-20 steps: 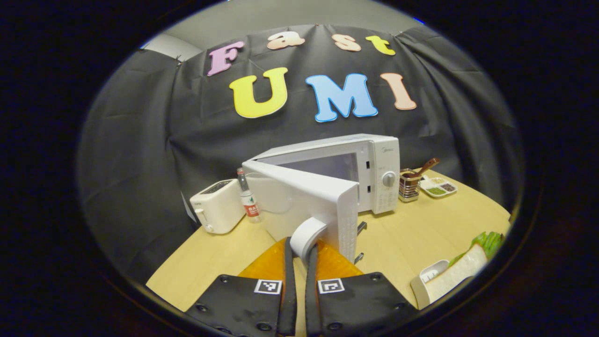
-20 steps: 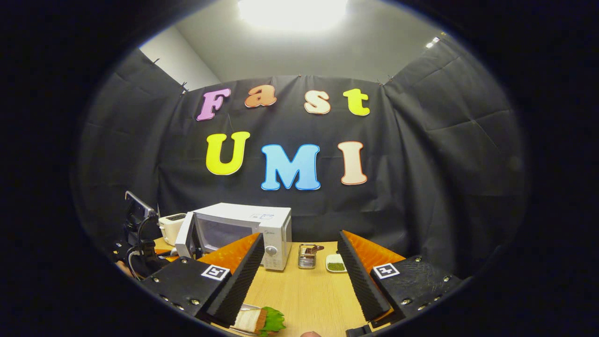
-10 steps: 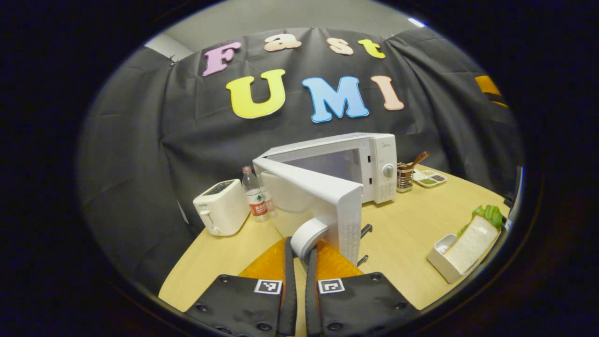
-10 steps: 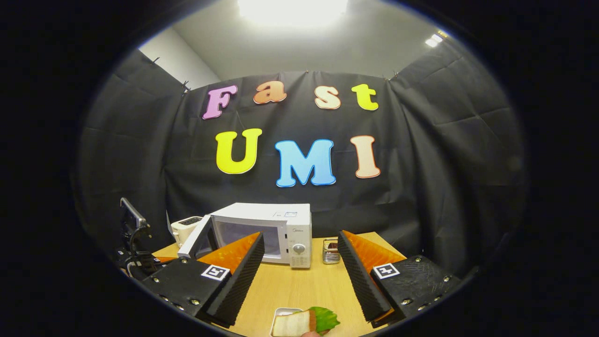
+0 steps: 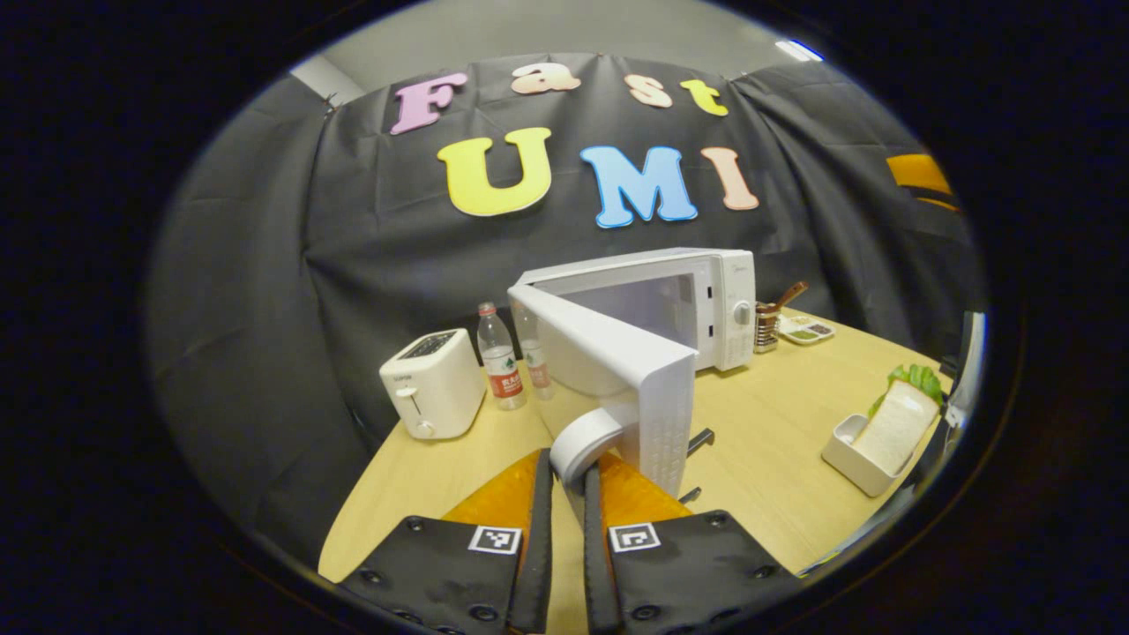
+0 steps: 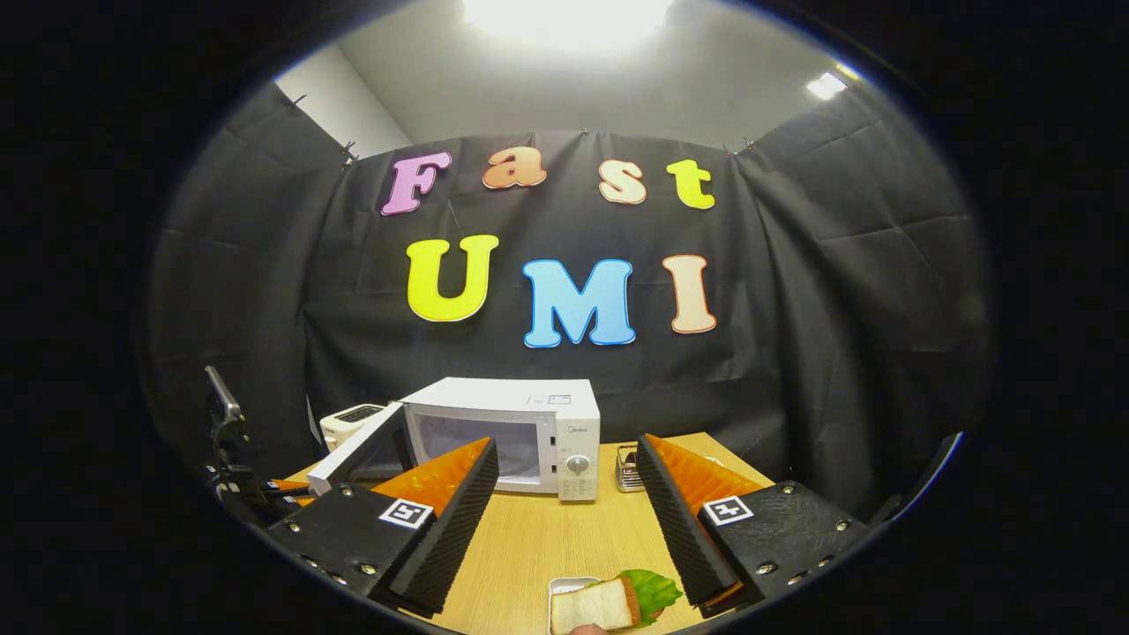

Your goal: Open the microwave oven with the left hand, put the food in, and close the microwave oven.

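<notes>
Door of the white box-shaped microwave oven [image 5: 697, 304] stands ajar, left gripper [image 5: 564, 494] clamping its handle [image 5: 582, 441]; wide-spread right gripper [image 6: 564, 520] hovers above the unloaded bread-and-lettuce sandwich [image 6: 609, 601].

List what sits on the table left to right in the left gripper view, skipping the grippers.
toaster → water bottle → microwave door → utensil holder → condiment dish → tray with the sandwich.
</notes>
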The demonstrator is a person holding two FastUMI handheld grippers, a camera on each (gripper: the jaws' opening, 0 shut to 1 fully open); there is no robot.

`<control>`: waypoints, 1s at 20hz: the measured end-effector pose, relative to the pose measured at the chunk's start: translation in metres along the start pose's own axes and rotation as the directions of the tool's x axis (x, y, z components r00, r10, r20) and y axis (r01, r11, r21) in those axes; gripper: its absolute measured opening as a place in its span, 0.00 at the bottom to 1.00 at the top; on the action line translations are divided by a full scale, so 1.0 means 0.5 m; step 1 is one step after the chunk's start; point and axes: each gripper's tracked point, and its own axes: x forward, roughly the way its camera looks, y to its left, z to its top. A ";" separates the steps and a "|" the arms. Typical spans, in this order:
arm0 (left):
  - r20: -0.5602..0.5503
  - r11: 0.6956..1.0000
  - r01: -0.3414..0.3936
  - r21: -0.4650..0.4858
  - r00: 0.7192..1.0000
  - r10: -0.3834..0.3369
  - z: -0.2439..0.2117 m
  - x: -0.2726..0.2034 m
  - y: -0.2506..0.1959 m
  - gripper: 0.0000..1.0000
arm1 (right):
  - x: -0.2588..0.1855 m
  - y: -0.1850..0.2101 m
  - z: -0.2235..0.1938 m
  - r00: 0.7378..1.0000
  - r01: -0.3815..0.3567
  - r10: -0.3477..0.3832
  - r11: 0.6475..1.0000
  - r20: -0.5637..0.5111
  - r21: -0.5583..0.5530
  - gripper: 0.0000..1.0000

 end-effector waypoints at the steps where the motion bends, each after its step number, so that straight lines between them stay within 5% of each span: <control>1: -0.003 1.000 -0.015 -0.015 1.000 0.015 -0.007 -0.005 0.015 0.30 | 0.003 -0.004 -0.003 1.000 -0.002 0.002 1.000 -0.008 0.000 0.95; 6: 0.001 0.987 -0.125 -0.099 0.992 0.126 -0.009 -0.061 0.059 0.52 | 0.031 -0.050 -0.041 0.994 -0.039 0.043 0.998 -0.105 0.039 0.96; 9: 0.036 0.973 -0.197 -0.121 0.979 0.203 0.030 -0.116 0.077 0.99 | 0.051 -0.066 -0.096 0.973 -0.084 0.107 0.989 -0.205 0.118 0.96; 14: 0.137 0.952 -0.257 -0.168 0.950 0.280 0.146 -0.202 0.083 0.96 | 0.063 -0.095 -0.198 0.897 -0.117 0.226 0.950 -0.379 0.288 0.98; 20: 0.212 0.934 -0.303 -0.190 0.916 0.340 0.246 -0.273 0.070 1.00 | 0.056 -0.138 -0.328 0.781 -0.094 0.297 0.926 -0.550 0.366 0.98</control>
